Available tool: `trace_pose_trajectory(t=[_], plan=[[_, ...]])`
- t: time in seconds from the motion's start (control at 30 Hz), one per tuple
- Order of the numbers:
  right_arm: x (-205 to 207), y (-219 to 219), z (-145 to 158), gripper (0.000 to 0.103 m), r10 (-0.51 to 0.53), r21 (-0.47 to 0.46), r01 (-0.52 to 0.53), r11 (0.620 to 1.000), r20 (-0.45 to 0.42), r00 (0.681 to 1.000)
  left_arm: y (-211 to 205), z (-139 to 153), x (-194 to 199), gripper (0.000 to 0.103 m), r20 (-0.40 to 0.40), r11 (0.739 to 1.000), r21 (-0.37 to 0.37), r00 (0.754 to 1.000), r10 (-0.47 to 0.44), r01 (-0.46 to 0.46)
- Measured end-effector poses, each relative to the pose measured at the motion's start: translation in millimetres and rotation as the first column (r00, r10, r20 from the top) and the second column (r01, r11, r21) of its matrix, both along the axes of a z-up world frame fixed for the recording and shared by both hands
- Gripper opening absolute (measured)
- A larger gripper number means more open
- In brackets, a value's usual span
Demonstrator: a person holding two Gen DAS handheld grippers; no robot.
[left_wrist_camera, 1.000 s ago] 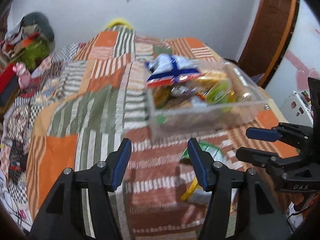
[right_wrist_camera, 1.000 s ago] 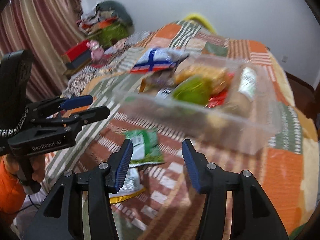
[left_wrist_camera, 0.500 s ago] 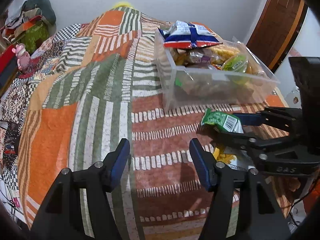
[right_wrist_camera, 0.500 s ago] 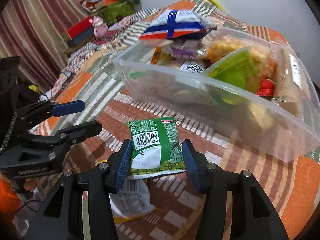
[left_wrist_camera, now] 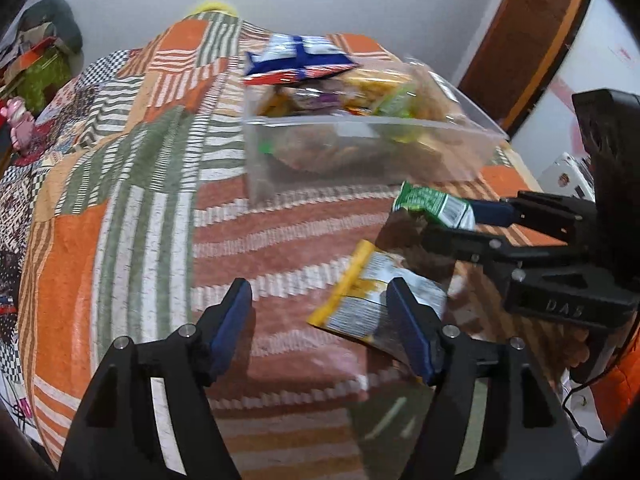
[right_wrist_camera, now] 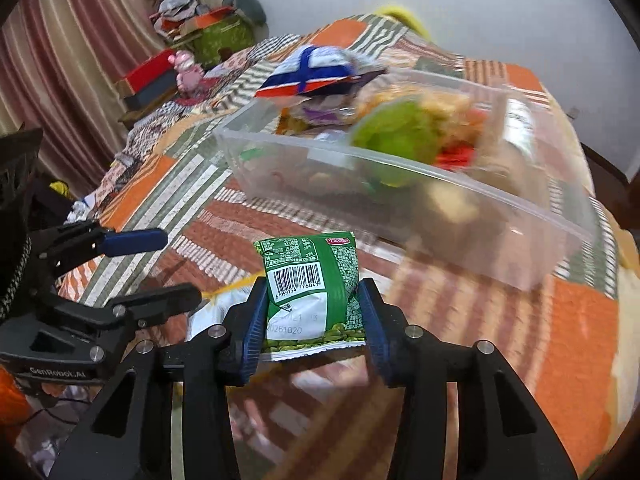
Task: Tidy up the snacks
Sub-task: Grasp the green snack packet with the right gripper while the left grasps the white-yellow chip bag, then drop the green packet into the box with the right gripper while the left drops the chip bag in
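My right gripper [right_wrist_camera: 314, 322] is shut on a green snack packet [right_wrist_camera: 312, 288] and holds it above the bedspread, in front of the clear plastic bin [right_wrist_camera: 400, 168]; the packet also shows in the left wrist view [left_wrist_camera: 434, 204]. The bin [left_wrist_camera: 360, 152] is full of snack bags, with a blue, white and red bag [left_wrist_camera: 298, 62] on top. My left gripper [left_wrist_camera: 320, 326] is open and empty, hovering over the bedspread beside a yellow and silver snack packet [left_wrist_camera: 372, 300] that lies flat.
A patchwork orange, green and white bedspread [left_wrist_camera: 140, 200] covers the bed. Clothes, boxes and a pink toy [right_wrist_camera: 186, 72] sit at the far left by the curtain. A brown door frame [left_wrist_camera: 532, 40] stands at the right. The bed edge is near the grippers.
My right gripper closed on the green packet and lifted it off the bedspread. My left gripper shifted right, closer to the yellow and silver packet.
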State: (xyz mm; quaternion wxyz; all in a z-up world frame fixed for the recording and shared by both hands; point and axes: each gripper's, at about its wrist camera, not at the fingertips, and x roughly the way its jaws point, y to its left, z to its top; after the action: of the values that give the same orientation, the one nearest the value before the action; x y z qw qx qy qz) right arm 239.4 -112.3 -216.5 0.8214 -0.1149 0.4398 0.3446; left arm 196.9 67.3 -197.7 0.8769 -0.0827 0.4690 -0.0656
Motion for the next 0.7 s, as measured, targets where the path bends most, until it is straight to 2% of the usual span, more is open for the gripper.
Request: trace_pose_trajectory(t=[0.1, 0.2, 0.37, 0.47, 0.63, 0.67, 0.7], plan=[[-4.7, -13.1, 3.4, 0.041, -0.022, 0.01, 0.022, 1.0, 0.004, 1.0, -14.1, -0.4, -4.0, 0.079, -0.015, 0.999, -0.011, 0.999, -0.031, 0.031], [-9.4, -24.1, 5.4, 0.041, -0.04, 0.013, 0.04, 0.999, 0.009, 0.999, -28.8, -4.8, -6.7, 0.082, -0.028, 0.998, -0.004, 0.997, -0.069, 0.069], [-15.9, -40.6, 7.1, 0.041, -0.069, 0.03, 0.069, 0.997, 0.008, 0.998, -44.2, -20.0, -2.0, 0.082, -0.07, 0.996, 0.013, 0.993, -0.092, 0.094], [-16.9, -48.7, 9.1, 0.041, -0.084, 0.045, 0.084, 0.995, 0.008, 0.996, -45.1, -21.6, -0.9, 0.08, -0.049, 0.996, -0.003, 0.995, -0.093, 0.093], [-17.9, -55.1, 11.3, 0.041, -0.1, 0.07, 0.099, 0.993, 0.006, 0.995, -42.2, -19.6, -1.8, 0.044, -0.021, 0.996, -0.003, 0.996, -0.089, 0.089], [-17.8, -56.9, 11.9, 0.041, -0.102, 0.075, 0.102, 0.992, 0.006, 0.995, -40.7, -19.3, -1.2, 0.027, -0.023, 0.996, -0.008, 0.996, -0.089, 0.089], [-18.0, -57.2, 12.2, 0.041, -0.105, 0.079, 0.104, 0.991, 0.007, 0.994, -40.1, -19.0, 0.2, 0.021, -0.024, 0.996, -0.012, 0.996, -0.087, 0.087]])
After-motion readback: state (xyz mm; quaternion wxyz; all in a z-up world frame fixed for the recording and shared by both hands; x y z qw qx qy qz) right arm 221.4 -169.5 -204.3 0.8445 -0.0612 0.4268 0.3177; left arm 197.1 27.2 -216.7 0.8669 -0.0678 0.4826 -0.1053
